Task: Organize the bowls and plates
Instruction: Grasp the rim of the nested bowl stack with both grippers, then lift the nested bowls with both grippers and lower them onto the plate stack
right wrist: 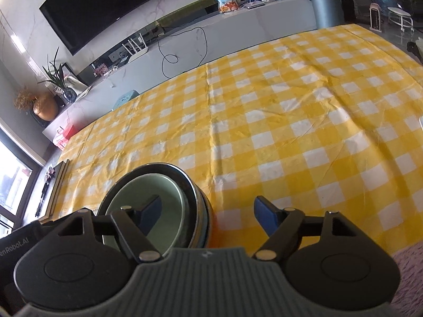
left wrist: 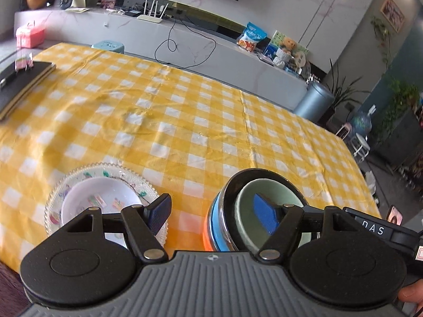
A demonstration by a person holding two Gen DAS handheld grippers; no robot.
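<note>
left gripper (left wrist: 212, 215): black linkage arms | blue ribbed fingers (left wrist: 265, 218) | silver pivot screws | grey ridged body

Your left wrist camera sits just behind the left gripper (left wrist: 212, 215), angled down across the yellow checked tablecloth (left wrist: 185, 121) toward the white cabinet (left wrist: 211, 50) at the far side. Your right wrist camera looks the same way from behind the right gripper (right wrist: 207, 215), rolled so the table's far edge slants. Both sit close over the near table edge and share the green bowl (left wrist: 243, 200) (right wrist: 169, 198), the cloth and the cabinet
</note>
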